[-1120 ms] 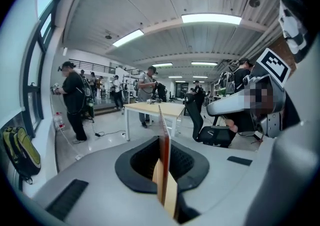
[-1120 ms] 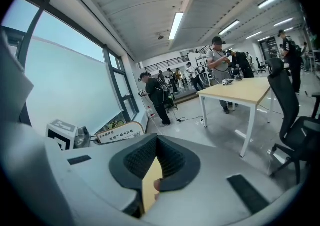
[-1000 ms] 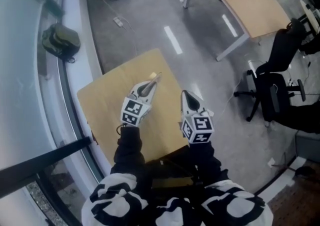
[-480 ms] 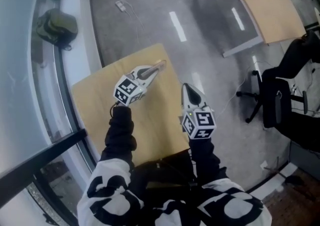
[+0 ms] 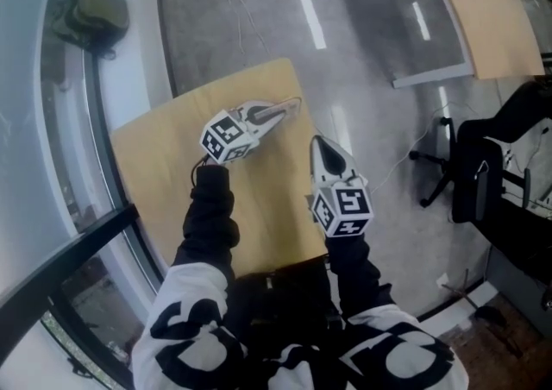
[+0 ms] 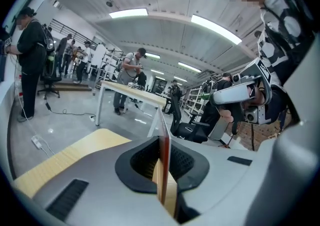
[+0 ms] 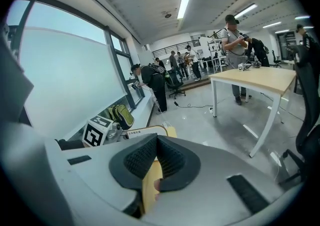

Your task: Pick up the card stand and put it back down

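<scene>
The card stand (image 5: 296,103) is a thin clear plate with a white card, seen over the far right part of the small wooden table (image 5: 159,164). My left gripper (image 5: 289,106) is shut on it and points to the right. In the left gripper view the stand (image 6: 163,120) shows edge-on between the black pads (image 6: 145,162). Whether it touches the table I cannot tell. My right gripper (image 5: 317,141) hangs near the table's right edge, shut and empty. In the right gripper view its jaws (image 7: 156,139) meet, and the stand (image 7: 144,131) shows beyond them.
A green backpack (image 5: 86,13) lies on the window ledge at the left. A black office chair (image 5: 483,181) stands to the right, and a long wooden desk (image 5: 487,22) is at the far right. Several people stand further off in the room.
My left gripper has moved forward and swung to point right, carrying the card stand with it. The right gripper has hardly moved.
</scene>
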`<control>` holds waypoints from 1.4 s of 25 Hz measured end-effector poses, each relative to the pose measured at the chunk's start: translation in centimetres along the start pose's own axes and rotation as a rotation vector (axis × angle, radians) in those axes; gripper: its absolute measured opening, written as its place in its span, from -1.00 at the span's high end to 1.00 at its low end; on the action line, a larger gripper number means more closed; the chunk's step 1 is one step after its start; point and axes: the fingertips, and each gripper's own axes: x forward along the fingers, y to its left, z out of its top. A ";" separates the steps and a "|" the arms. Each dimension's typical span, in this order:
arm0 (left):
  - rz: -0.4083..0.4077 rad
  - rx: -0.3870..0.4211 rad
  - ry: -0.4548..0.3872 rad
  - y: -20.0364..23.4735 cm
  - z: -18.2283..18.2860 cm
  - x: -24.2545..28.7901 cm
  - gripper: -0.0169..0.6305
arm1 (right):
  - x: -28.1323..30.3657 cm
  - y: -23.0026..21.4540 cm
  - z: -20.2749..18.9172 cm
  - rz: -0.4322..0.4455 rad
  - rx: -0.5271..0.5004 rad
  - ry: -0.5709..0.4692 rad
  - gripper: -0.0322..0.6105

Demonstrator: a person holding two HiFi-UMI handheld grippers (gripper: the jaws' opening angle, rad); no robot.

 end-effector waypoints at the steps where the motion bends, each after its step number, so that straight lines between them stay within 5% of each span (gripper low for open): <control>1: -0.010 -0.012 0.003 0.0 -0.4 0.1 0.88 | 0.1 0.0 -0.2 0.003 -0.006 0.008 0.83; 12: -0.024 0.063 0.013 0.3 -1.4 1.1 0.77 | 0.6 0.4 -1.1 0.028 -0.028 0.039 0.83; 15: -0.013 0.056 0.042 0.4 -1.9 0.8 0.35 | 0.4 0.6 -1.0 0.030 -0.030 0.032 0.83; 18: 0.038 0.035 0.041 1.1 -2.0 -0.1 0.17 | -0.2 1.0 -1.0 0.030 -0.032 0.026 0.83; 27: 0.178 0.005 0.006 1.4 -1.7 -5.3 0.15 | -1.8 3.7 -1.0 0.036 -0.041 -0.013 0.83; 35: 0.284 -0.071 -0.091 -2.6 -1.1 -11.0 0.15 | -5.1 6.6 -0.1 0.046 -0.061 -0.074 0.83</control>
